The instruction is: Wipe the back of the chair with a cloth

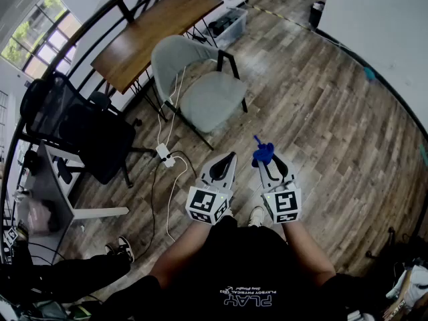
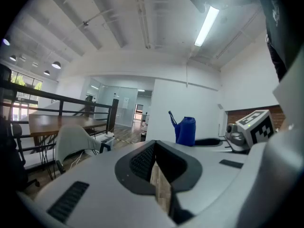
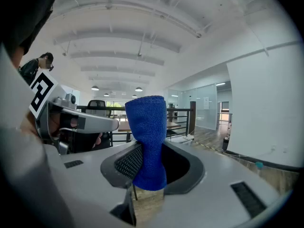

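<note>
The grey shell chair (image 1: 200, 89) stands on the wood floor ahead of me, its curved back (image 1: 167, 55) toward the wooden table (image 1: 150, 32). In the left gripper view the chair (image 2: 71, 140) shows low at left. My right gripper (image 1: 269, 158) is shut on a blue cloth (image 1: 262, 152), which sticks up from its jaws (image 3: 148, 137). My left gripper (image 1: 226, 160) hangs beside it, shut and holding nothing (image 2: 156, 158). Both grippers are held close to my body, well short of the chair. The blue cloth (image 2: 186, 131) also shows in the left gripper view.
A black office chair (image 1: 83, 129) stands left of the grey chair by a white desk (image 1: 63, 179). A power strip (image 1: 165, 154) and cables lie on the floor between the chairs. A black railing (image 1: 100, 29) runs behind the table. Another person's leg and shoe (image 1: 120, 248) are at lower left.
</note>
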`<action>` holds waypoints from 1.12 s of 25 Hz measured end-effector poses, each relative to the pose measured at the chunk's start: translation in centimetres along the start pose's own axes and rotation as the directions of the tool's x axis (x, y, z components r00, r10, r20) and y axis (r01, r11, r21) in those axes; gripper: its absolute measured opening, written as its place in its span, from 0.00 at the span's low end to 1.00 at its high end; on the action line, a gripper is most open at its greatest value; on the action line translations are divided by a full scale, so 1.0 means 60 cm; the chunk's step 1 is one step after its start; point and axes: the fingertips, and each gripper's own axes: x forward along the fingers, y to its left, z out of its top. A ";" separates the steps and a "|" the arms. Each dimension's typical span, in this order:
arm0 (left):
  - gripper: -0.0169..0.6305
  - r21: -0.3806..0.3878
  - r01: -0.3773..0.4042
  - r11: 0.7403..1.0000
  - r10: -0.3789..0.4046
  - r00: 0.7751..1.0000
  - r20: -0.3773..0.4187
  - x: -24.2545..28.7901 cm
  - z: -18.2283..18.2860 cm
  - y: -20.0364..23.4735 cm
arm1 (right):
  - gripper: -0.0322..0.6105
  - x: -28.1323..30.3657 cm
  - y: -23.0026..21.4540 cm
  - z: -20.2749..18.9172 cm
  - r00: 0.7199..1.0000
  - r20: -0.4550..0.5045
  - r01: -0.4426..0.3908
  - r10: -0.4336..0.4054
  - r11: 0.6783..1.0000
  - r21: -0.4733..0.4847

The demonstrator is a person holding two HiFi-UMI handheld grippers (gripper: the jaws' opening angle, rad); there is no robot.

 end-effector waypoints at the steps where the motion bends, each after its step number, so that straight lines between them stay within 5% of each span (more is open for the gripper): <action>1: 0.03 0.001 0.002 1.000 -0.002 1.000 -0.001 -0.002 -0.001 0.004 | 0.24 0.003 0.005 0.002 1.000 0.002 0.003 -0.003 1.000 0.001; 18: 0.03 0.007 -0.013 1.000 0.013 0.996 0.083 -0.024 0.062 0.145 | 0.24 0.121 0.086 0.090 0.996 0.085 0.013 -0.010 1.000 -0.028; 28: 0.03 -0.018 -0.085 0.996 0.085 0.995 0.055 0.028 0.048 0.204 | 0.24 0.207 0.023 0.100 0.999 0.043 -0.019 0.020 1.000 -0.022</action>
